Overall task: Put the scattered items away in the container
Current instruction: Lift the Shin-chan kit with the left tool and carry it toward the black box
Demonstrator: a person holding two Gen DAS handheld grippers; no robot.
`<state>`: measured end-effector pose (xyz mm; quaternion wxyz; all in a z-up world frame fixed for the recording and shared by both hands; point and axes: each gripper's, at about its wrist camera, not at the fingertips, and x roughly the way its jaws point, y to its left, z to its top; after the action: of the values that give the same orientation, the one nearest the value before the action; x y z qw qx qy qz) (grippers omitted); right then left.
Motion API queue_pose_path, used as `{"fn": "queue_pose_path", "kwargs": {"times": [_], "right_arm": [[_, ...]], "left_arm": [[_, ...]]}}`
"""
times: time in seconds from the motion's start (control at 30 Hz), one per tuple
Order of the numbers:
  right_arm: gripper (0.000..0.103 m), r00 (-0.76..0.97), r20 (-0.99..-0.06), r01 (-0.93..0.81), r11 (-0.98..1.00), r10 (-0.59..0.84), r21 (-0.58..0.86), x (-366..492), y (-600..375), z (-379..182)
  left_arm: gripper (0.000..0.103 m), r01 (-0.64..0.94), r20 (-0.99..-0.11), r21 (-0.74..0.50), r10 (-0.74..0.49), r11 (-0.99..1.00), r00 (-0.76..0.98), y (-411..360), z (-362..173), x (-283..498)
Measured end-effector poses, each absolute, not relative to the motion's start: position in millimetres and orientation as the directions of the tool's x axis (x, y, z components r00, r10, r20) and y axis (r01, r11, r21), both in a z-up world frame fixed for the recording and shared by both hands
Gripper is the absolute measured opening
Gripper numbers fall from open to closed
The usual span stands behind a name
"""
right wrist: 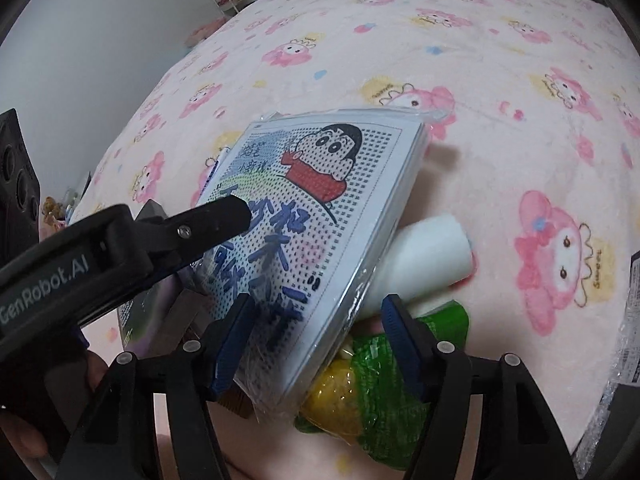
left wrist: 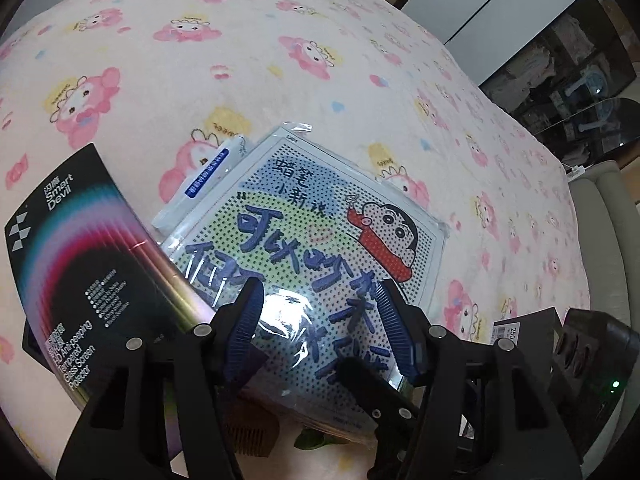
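A flat cartoon bead-board pack (left wrist: pixel 304 224) in clear plastic lies tilted on a small pile on the pink blanket. My left gripper (left wrist: pixel 322 334) straddles its near corner, with both blue pads against the pack's two edges. In the right wrist view, the pack (right wrist: pixel 320 208) leans on a white roll (right wrist: pixel 424 256) and a green and yellow packet (right wrist: pixel 360 396). My right gripper (right wrist: pixel 316 340) stands around the pack's lower corner: its left pad touches the pack, while its right pad stays clear of the pack above the green packet. The left gripper's black finger (right wrist: pixel 212 224) lies at the pack's left edge.
A black screen-protector box (left wrist: pixel 80 264) leans at the left of the pile, and a white and blue tube (left wrist: pixel 208 176) sticks out behind the pack. A wooden comb (left wrist: pixel 248 432) lies under it. A dark labelled box (left wrist: pixel 524 328) and a black device (left wrist: pixel 592 344) stand at the right.
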<state>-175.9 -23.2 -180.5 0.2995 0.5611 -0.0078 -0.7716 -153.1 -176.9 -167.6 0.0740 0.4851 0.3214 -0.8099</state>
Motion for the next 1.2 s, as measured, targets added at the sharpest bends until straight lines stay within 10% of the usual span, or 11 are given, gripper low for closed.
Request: {"fn": "queue_pose_path", "kwargs": {"times": [0.23,1.03,1.2], "right_arm": [[0.027,-0.243,-0.824,0.464,-0.807,-0.512,0.365,-161.3,-14.3,-162.0],[0.026,-0.346,-0.871,0.380,-0.901,-0.349,0.210,-125.1,75.2,-157.2],[0.027,-0.324,-0.889,0.350,-0.914,-0.323,0.205,-124.9,82.7,-168.4]], "left_arm": [[0.059,0.392,-0.819,-0.459,0.209,-0.797,-0.534,-170.4,-162.8,-148.6],[0.071,0.348,-0.858,-0.456,0.301,-0.819,-0.416,-143.3,-183.4,-156.1],[0.050,0.340,-0.831,-0.499,0.329,-0.797,-0.449,-134.8,-178.0,-127.1]]}}
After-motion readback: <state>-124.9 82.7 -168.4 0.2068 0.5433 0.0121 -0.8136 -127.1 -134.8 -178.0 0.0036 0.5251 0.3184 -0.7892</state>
